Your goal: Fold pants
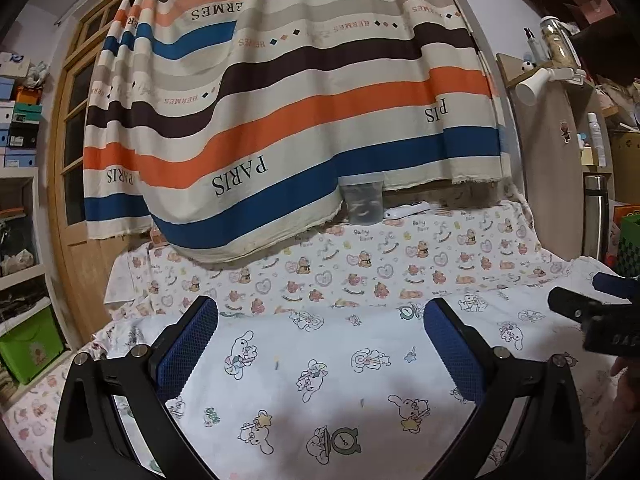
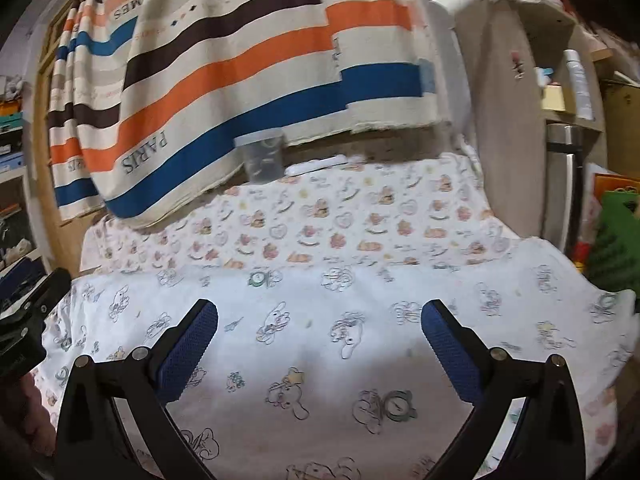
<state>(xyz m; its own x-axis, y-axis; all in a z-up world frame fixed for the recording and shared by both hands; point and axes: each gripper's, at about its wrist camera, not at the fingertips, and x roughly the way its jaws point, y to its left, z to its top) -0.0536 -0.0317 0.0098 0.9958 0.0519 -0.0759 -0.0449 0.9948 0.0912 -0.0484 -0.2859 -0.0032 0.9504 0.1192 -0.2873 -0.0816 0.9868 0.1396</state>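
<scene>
Pants (image 1: pixel 320 380) are lying flat on the counter, white fabric printed with cartoon animals, spread over a bear-and-heart cloth (image 1: pixel 400 264) that is covering the surface. Left gripper (image 1: pixel 320 340) is hovering level above the garment, its blue-padded fingers (image 1: pixel 188 344) standing wide apart with nothing between them. Right gripper (image 2: pixel 320 340) is tilting slightly downward over the same fabric, fingers equally spread and holding nothing. A striped curtain (image 1: pixel 280 120) is hanging at twelve o'clock, a clear plastic tub (image 1: pixel 362 204) sitting beneath its hem. Judging by the smooth rectangle, one fold seems finished and both tools are released. Next move probably calls for pinching two corners of an edge together and carrying them across.
</scene>
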